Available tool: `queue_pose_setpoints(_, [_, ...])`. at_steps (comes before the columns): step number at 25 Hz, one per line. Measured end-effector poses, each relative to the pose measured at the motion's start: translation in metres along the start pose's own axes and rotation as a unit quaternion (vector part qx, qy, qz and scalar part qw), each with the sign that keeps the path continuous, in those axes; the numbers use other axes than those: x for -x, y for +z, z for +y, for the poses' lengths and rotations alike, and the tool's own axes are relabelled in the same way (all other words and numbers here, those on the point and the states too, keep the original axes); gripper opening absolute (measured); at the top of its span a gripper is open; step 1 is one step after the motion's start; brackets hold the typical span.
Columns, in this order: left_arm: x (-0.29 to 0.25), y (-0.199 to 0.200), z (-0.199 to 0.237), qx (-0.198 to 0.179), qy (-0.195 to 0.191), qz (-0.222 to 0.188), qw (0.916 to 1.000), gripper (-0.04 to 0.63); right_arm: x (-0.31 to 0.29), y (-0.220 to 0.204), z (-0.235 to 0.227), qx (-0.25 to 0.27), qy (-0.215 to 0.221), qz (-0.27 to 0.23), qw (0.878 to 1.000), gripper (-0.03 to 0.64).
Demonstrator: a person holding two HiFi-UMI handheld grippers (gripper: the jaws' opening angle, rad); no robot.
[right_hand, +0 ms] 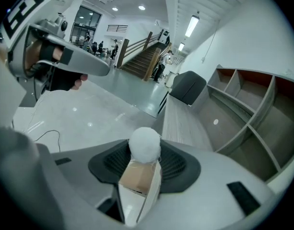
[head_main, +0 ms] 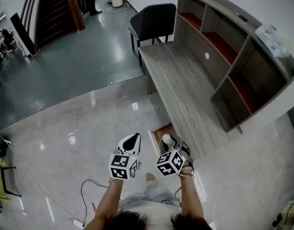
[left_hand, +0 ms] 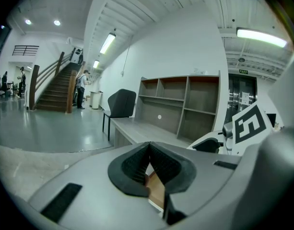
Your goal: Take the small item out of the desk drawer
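A small white fluffy ball (right_hand: 145,145) sits between the jaws of my right gripper (right_hand: 146,159), which is shut on it. In the head view the ball (head_main: 166,138) and right gripper (head_main: 170,143) hang just above the open desk drawer (head_main: 161,130), whose brown inside shows under the jaws (right_hand: 136,177). My left gripper (head_main: 133,140) is held beside it to the left, over the floor. Its jaws (left_hand: 147,153) meet at the tip with nothing held. A slice of the drawer (left_hand: 157,190) shows beneath them.
The long grey wooden desk (head_main: 185,85) runs away to the right, with open shelves (head_main: 233,56) behind it and a dark chair (head_main: 154,18) at its far end. A black cable (head_main: 89,186) lies on the glossy floor at my left. Stairs (left_hand: 55,87) rise far off.
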State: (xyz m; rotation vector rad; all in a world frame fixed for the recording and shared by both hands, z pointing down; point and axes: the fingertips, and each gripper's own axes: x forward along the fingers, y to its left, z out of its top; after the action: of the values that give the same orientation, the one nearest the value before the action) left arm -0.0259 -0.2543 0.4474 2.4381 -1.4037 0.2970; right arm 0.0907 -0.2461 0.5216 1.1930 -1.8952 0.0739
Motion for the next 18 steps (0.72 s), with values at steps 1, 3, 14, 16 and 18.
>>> queue_pose_setpoints(1, [0.005, 0.002, -0.001, -0.001, -0.001, -0.001, 1.0000, 0.017, 0.005, 0.002, 0.001, -0.001, -0.003, -0.001, 1.000, 0.189])
queue_pose_setpoints(3, [0.015, 0.006, -0.001, -0.002, -0.002, -0.005, 1.0000, 0.017, 0.016, 0.007, 0.003, -0.004, -0.007, -0.007, 1.000, 0.189])
queue_pose_setpoints(14, [0.051, 0.021, -0.017, -0.011, -0.009, -0.020, 0.9997, 0.017, 0.060, 0.015, 0.016, -0.023, -0.013, -0.024, 0.999, 0.189])
queue_pose_setpoints(16, [0.055, 0.023, -0.021, -0.011, -0.012, -0.022, 0.9996, 0.017, 0.068, 0.016, 0.017, -0.024, -0.014, -0.028, 0.999, 0.190])
queue_pose_setpoints(18, [0.059, 0.024, -0.026, -0.014, -0.016, -0.022, 0.9995, 0.017, 0.074, 0.017, 0.018, -0.027, -0.014, -0.031, 0.999, 0.189])
